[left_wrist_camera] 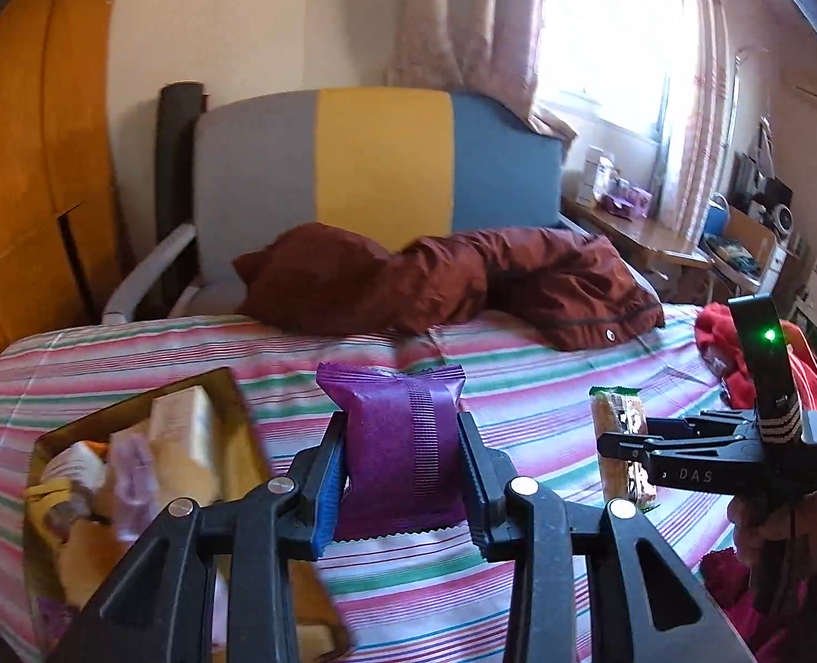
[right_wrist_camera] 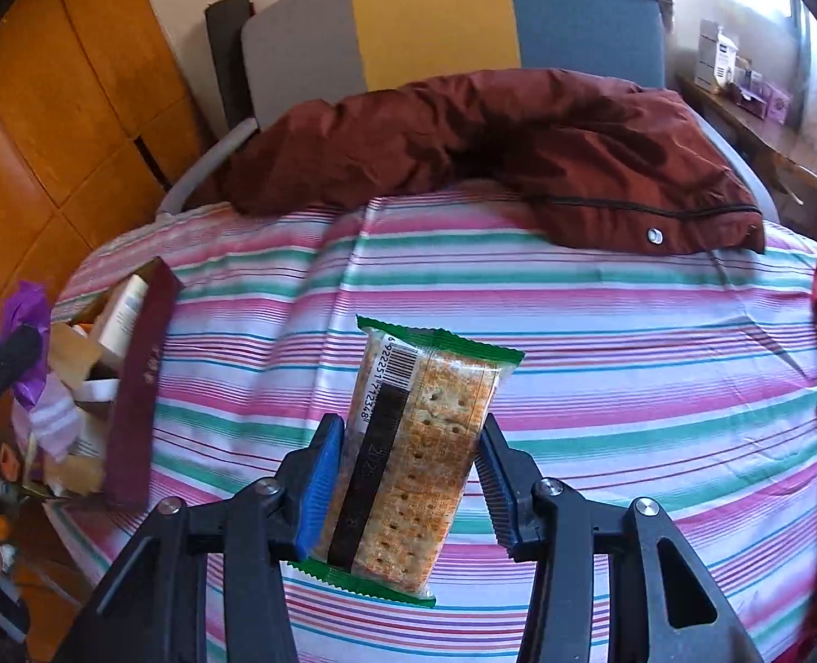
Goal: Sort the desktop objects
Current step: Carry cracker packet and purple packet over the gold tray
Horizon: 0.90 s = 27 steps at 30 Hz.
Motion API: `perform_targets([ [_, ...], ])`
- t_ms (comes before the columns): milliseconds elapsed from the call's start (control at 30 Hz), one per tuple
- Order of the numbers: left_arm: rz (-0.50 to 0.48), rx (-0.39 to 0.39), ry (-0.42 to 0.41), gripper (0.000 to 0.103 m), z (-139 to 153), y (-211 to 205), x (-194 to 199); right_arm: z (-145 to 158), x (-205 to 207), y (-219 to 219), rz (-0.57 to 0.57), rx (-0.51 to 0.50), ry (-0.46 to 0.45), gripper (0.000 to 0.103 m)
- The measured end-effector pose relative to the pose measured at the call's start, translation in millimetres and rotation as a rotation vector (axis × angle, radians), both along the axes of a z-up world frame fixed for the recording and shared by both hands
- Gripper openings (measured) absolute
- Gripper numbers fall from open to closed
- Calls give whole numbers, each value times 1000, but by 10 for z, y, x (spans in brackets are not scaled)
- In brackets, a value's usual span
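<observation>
Black linkage arms fill the bottom of both views; I work outward from them, big things first.

Under everything is the bed with its pink, green and white striped sheet (right_wrist_camera: 602, 331), which is carrying the work, with a rust-brown padded jacket (right_wrist_camera: 519, 143) slumped across it at 12 o'clock. At 9 o'clock in the right view stands the open gold-lined box with dark maroon walls (right_wrist_camera: 137, 387), already holding several wrapped items; in the left view the same box (left_wrist_camera: 231, 387) sits at about 8 o'clock, just beside my left gripper.

My left gripper (left_wrist_camera: 403, 475) is clamped on the purple foil snack packet (left_wrist_camera: 403, 442), held upright clear of the sheet. My right gripper (right_wrist_camera: 408, 475) has the clear, green-edged cracker pack (right_wrist_camera: 419, 458) between its pads. The blue left pad presses the wrapper. The right pad looks to be just touching, so I judge the hold light but closed.

I take the step in hand to be carrying both snacks to the box. To do it well I would:
- take the purple packet first, since it is nearer
- swing it toward 8 o'clock above the maroon wall, not through it
- let go low over a bare spot
- keep squeeze on the crackers gentle, because they should snap easily
- hold the right gripper back so the two don't collide over the box
</observation>
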<state>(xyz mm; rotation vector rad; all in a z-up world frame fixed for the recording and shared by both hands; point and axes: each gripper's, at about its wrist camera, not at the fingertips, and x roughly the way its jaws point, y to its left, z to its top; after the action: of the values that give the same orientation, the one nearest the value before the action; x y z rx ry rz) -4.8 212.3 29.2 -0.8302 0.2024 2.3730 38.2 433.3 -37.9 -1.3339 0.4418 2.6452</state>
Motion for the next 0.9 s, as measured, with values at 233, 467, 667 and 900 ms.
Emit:
perform_targets([
  [233,93,16,17,36,85,-469,-71,232,-212,-532,95,-23,65,48],
  [467,192,26,16,36,74,-928,-170,470,-462,-1099,205,-46,129,48],
  [667,268,40,10,36,31,-1307,-229,607,-666,-1520,282,-69,161,48],
  [900,369,55,-17,37,-79,-1713,-360,767,-991,-1875,338,-109,197,48],
])
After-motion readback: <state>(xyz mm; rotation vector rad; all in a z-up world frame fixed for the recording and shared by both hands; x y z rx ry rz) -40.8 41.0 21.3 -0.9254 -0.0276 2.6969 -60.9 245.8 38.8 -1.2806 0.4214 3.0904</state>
